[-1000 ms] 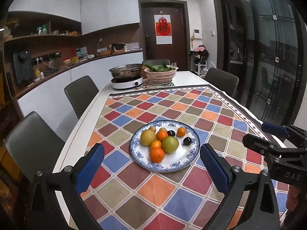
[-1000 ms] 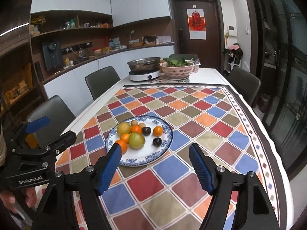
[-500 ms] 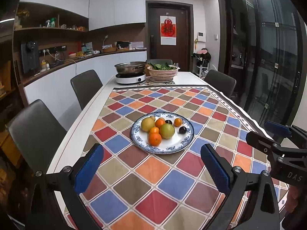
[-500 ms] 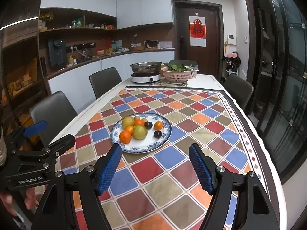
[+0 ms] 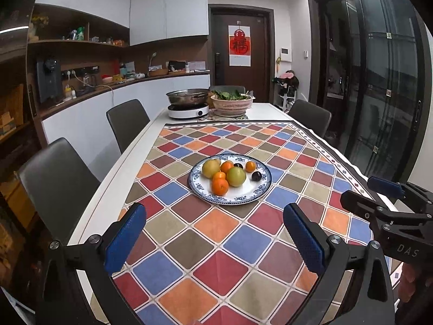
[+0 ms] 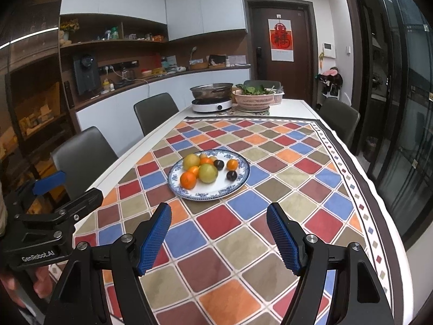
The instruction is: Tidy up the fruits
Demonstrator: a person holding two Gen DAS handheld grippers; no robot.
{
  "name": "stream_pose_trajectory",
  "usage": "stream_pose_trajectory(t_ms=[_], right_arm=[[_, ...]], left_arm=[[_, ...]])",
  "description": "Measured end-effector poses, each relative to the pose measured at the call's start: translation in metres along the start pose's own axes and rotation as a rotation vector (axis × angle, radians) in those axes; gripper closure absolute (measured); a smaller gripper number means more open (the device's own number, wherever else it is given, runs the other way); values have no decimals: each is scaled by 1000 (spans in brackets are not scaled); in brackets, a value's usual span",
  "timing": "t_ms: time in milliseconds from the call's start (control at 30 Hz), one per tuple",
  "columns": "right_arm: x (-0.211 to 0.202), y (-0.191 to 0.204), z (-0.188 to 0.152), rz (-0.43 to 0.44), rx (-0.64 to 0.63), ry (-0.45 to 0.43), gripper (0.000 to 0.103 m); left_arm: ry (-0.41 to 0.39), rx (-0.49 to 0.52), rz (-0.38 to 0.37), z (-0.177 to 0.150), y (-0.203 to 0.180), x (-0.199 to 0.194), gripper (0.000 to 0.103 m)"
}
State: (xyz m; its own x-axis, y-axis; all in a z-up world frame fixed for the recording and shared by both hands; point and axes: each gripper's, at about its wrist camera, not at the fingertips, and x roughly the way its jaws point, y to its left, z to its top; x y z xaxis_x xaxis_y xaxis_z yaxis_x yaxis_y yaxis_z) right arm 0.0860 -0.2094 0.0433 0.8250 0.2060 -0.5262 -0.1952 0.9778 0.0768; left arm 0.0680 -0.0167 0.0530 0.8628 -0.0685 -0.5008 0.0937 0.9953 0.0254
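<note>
Hovering wide open and empty, the left gripper (image 5: 213, 239) and right gripper (image 6: 218, 237) are facing the blue-rimmed china plate of fruits (image 5: 251, 193), sitting mid-table near its left edge. Next: reaching in for one fruit.

Black claw (image 6: 218, 239) frames, blue ribbed pads (image 6: 154, 239), silver screws (image 6: 126, 238)
</note>
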Motion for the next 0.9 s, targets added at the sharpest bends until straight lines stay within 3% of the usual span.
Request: stream_pose_trajectory(t_ms=[533, 900], right_arm=[[-14, 5, -13, -13, -25, -3, 30], [-17, 5, -19, -7, -22, 4, 30]], left_arm=[[-41, 20, 15, -9, -1, -24, 0], [-26, 9, 5, -12, -3, -24, 0]])
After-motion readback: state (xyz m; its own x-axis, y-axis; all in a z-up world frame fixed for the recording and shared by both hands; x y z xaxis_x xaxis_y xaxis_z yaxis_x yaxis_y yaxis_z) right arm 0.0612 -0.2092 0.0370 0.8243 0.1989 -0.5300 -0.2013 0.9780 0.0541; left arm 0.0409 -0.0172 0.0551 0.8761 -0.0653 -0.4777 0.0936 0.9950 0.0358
